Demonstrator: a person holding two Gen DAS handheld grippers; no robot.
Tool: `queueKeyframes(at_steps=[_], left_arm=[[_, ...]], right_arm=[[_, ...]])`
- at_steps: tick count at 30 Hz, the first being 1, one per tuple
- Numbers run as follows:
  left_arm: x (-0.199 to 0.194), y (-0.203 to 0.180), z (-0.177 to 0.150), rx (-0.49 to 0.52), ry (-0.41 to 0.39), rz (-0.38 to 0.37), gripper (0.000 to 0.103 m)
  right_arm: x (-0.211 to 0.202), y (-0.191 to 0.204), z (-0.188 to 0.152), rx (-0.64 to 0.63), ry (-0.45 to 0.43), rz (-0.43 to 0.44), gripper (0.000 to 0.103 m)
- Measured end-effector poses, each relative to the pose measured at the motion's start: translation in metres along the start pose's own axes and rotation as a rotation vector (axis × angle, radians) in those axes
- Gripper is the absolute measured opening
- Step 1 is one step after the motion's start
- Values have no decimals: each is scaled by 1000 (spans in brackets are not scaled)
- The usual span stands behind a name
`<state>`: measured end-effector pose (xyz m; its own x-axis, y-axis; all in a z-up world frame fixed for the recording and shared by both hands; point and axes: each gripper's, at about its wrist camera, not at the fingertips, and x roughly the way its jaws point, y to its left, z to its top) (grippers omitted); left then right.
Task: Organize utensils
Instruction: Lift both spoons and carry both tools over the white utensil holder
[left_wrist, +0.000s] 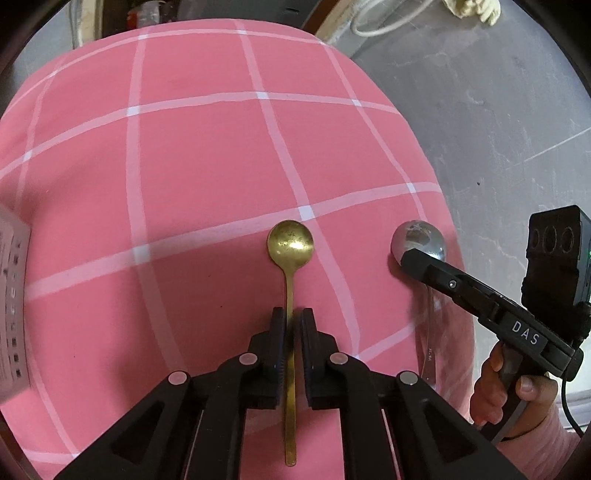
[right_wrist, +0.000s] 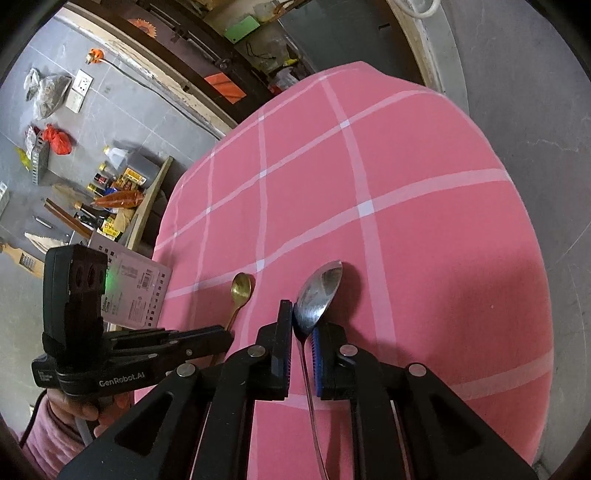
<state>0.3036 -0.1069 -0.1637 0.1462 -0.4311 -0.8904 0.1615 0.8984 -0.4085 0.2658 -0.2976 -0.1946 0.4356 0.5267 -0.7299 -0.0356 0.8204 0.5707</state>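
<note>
Left wrist view: left gripper (left_wrist: 293, 317) pinching the handle of a small brass-coloured round-bowled spoon (left_wrist: 290, 248), lying on pink white-checked tablecloth (left_wrist: 192, 166). Right wrist view: right gripper (right_wrist: 303, 314) astride neck of shiny steel oval spoon (right_wrist: 317, 291); grip contact not discernible.

Pink checked tablecloth (left_wrist: 207, 166), white box (right_wrist: 138, 291)
</note>
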Motion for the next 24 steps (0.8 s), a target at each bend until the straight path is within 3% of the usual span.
queueKeyframes(at_steps=[3,5,10,16,24], left_arm=[[0,5,2,-38,-1,-19,4],[-6,3,-5,-32,-51,-40,4],[-61,-15,-39,13,-304,-70,4],[-141,-21,-66,6,-561,-16,4],[-250,5,-79,-48,-833,49,4]], right_arm=[[2,5,-3,-2,0,-8,5],[-1,11,-6,-9,-17,-1,5],[-28,39,-14,-100,-122,37,5],[-67,87,-8,-183,-303,126,5],[-91,187,19,-337,-484,350,5]])
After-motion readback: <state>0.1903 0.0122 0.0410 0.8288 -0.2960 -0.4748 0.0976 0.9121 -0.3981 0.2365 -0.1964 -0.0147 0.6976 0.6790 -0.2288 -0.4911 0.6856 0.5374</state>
